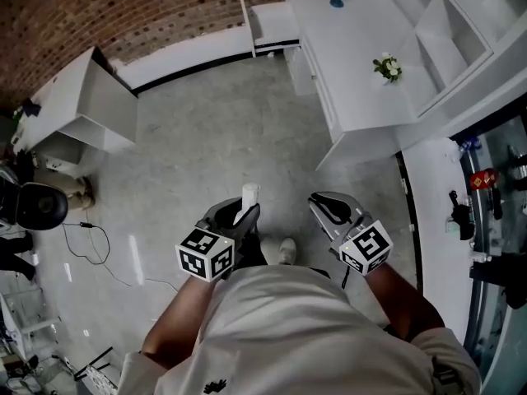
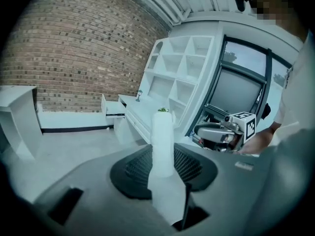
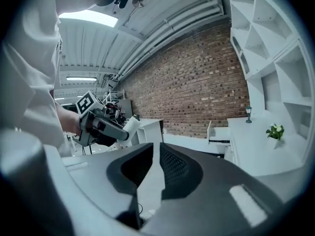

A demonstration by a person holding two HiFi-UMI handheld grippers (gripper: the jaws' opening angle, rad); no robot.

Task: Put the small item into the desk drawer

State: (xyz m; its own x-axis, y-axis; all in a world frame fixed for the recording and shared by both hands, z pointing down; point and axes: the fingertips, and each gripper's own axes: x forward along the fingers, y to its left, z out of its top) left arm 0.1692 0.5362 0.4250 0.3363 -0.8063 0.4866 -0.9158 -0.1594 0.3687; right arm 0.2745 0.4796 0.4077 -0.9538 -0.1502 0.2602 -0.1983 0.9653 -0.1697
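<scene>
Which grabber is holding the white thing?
The left gripper: its jaws pinch the small white item, while the right gripper has nothing between its jaws.

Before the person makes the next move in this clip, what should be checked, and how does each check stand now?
1. Small white item gripped: ok, the left gripper is closed on it and it stands upright.
2. Right gripper free: ok, jaws slightly apart, nothing between them.
3. Desk drawer open: ok, pulled out at the desk's far end.
4. Drawer within reach: not ok, open floor lies between.
5. Room inside the drawer: cannot tell.
</scene>
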